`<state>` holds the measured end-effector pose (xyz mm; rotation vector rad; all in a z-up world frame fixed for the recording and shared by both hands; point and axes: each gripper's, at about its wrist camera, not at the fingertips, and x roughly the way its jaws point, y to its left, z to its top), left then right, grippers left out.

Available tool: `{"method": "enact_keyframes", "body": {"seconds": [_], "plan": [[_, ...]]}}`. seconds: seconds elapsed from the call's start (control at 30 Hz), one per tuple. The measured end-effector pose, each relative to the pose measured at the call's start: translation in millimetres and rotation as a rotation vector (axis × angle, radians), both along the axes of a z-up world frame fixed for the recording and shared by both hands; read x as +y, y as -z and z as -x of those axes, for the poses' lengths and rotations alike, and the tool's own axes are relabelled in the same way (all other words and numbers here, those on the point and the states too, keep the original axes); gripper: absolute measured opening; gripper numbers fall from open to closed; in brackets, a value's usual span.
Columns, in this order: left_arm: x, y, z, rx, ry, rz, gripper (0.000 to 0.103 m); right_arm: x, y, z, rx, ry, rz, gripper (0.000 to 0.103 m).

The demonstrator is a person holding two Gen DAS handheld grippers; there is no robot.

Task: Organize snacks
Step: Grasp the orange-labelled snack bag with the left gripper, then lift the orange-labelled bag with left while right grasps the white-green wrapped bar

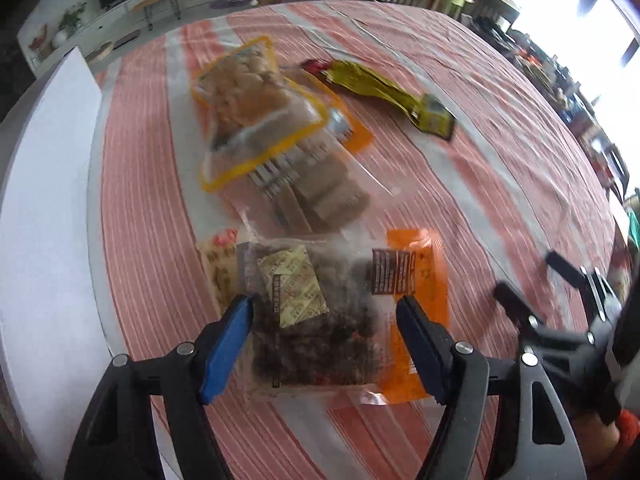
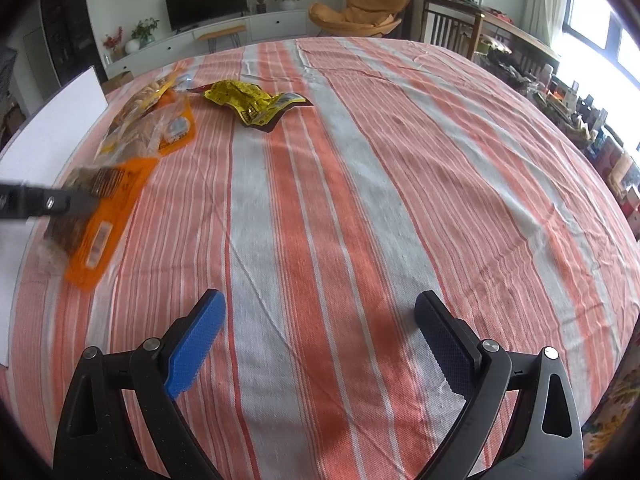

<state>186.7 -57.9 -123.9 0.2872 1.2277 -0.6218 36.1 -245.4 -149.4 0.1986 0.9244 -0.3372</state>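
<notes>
My left gripper points steeply down and is shut on a clear-and-orange packet of dark snack pieces, one pad on each side of it. In the right wrist view that packet hangs tilted at the far left. Beyond it on the striped cloth lie a yellow-edged bag of pale pieces, a clear bag of brown bars and a crumpled yellow packet. My right gripper hovers open over bare cloth with nothing between its fingers; it also shows at the right of the left wrist view.
A red, white and grey striped cloth covers the table. A white board stands along the left edge. Past the far edge are a TV cabinet, an orange chair and cluttered shelves by the window.
</notes>
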Motion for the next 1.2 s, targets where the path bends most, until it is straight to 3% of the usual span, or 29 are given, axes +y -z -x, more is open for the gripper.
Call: {"method": "enact_keyframes", "body": {"seconds": [0.1, 0.2, 0.37, 0.5, 0.53, 0.63, 0.8, 1.0, 1.2], "plan": [[1.6, -23.3, 12.8, -0.045, 0.042, -0.011, 0.075, 0.0, 0.1, -0.1, 0.0, 0.002, 0.0, 0.098], [0.5, -52.4, 3.7, -0.114, 0.069, -0.017, 0.083, 0.3, 0.1, -0.3, -0.001, 0.002, 0.001, 0.098], [-6.0, -59.7, -10.4, -0.146, -0.041, 0.054, 0.083, 0.6, 0.3, -0.3, -0.001, 0.004, 0.001, 0.098], [-63.6, -30.4, -3.6, -0.233, 0.157, -0.009, 0.083, 0.4, 0.1, -0.4, -0.001, 0.005, 0.001, 0.098], [-75.0, -15.4, -0.9, -0.216, 0.234, -0.053, 0.083, 0.4, 0.1, -0.3, -0.001, 0.004, 0.0, 0.098], [-79.6, 15.8, 2.2, -0.077, 0.328, -0.099, 0.083, -0.2, 0.1, 0.2, -0.001, -0.001, -0.002, 0.098], [-51.1, 19.8, 14.7, 0.033, 0.358, -0.099, 0.083, -1.4, 0.4, 0.3, -0.003, 0.001, -0.004, 0.098], [-20.0, 20.6, 39.4, 0.104, 0.381, -0.105, 0.083, -2.3, 0.4, -0.2, -0.006, 0.008, -0.004, 0.098], [-28.7, 27.1, 74.2, 0.067, 0.561, -0.179, 0.093, -2.3, 0.4, -0.2, -0.005, 0.008, -0.004, 0.097]]}}
